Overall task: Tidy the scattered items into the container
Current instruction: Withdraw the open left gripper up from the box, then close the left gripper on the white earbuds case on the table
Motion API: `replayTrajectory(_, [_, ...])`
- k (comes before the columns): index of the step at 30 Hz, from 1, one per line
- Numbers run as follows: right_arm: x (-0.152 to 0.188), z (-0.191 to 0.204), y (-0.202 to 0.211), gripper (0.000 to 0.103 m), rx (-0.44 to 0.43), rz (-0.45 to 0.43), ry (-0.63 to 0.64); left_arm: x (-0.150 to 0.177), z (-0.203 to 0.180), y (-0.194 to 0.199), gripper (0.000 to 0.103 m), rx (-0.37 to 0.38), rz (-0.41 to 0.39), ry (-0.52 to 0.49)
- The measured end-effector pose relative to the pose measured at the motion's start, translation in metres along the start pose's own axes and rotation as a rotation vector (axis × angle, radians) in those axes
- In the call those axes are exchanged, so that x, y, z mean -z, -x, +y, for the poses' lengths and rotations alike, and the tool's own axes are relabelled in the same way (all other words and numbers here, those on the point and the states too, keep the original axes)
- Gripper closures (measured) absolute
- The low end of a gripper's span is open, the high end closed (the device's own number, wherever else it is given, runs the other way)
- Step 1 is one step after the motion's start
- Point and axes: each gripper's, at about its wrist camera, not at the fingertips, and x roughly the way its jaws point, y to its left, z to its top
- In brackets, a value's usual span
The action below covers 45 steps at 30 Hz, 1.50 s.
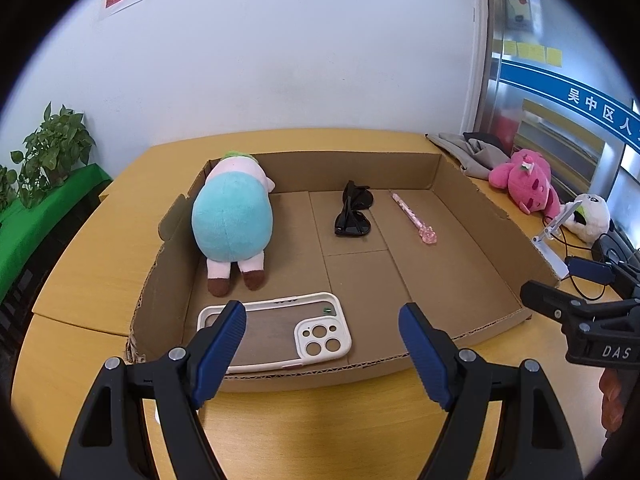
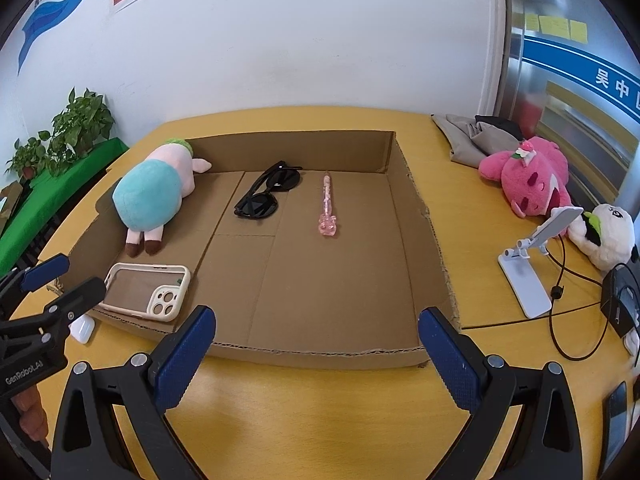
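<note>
While both grippers hang over the near edge of the yellow table [image 2: 320,420], pretty much everything is already sitting in the shallow cardboard box [image 2: 416,216]. Left gripper [image 1: 322,354] has its blue pads spread wide with nothing between them, just hovering above the box's front wall, right over the phone case. Right gripper [image 2: 316,354] is the same deal: jaws wide apart, empty, pointed down at the bare middle of the box floor.

Inside the box: a teal-and-pink plush toy [image 1: 232,220] lies face down against the left wall, feet toward the camera. The cream phone case [image 1: 276,330] lies flat in the near left corner, touching the front wall. Black sunglasses [image 1: 354,212] are folded up near the back centre, and a pink pen [image 1: 414,218] lies just beside them to the right, not touching.

Outside the box, there's a small white thing [image 2: 82,328] on the table by the near left corner, under the left gripper's finger. Looks like an earbuds case, but it's half hidden so can't swear to it.

Off to the right, well apart from the box: a pink plush [image 2: 528,176], a white panda-ish plush [image 2: 604,236], a white phone stand [image 2: 528,276], and some grey cloth [image 2: 468,136].
</note>
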Motion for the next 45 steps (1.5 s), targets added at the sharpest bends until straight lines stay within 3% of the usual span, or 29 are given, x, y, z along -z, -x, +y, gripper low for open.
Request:
replayTrajectory(13, [0.011,0.018,-0.014,0.0,-0.036,0.047,0.006,0.029,0.047,0.003,0.024,-0.005,0.052,0.04])
replayTrajectory(18, [0.022,0.038,-0.022,0.0,-0.154,0.093,0.036,0.048,0.076,0.006,0.024,-0.015,0.085,0.055])
replayTrajectory(26, [0.065,0.096,-0.043,0.0,-0.337,0.215,0.12,0.084,0.127,-0.011,0.024,-0.064,0.217,0.121])
replayTrajectory(29, [0.078,0.114,-0.05,0.0,-0.368,0.253,0.136,0.085,0.136,-0.021,0.024,-0.077,0.243,0.137])
replayTrajectory(35, [0.091,0.128,-0.051,0.0,-0.39,0.276,0.15,0.08,0.125,-0.052,0.026,-0.048,0.306,0.059])
replayTrajectory(38, [0.093,0.117,-0.05,0.0,-0.378,0.28,0.132,0.083,0.121,-0.055,0.033,-0.058,0.317,0.023])
replayTrajectory(42, [0.097,0.097,-0.054,0.0,-0.365,0.3,0.069,0.081,0.12,-0.053,0.058,-0.025,0.315,0.004])
replayTrajectory(45, [0.097,0.092,-0.054,0.0,-0.381,0.302,0.044,0.081,0.115,-0.052,0.06,0.002,0.314,-0.04])
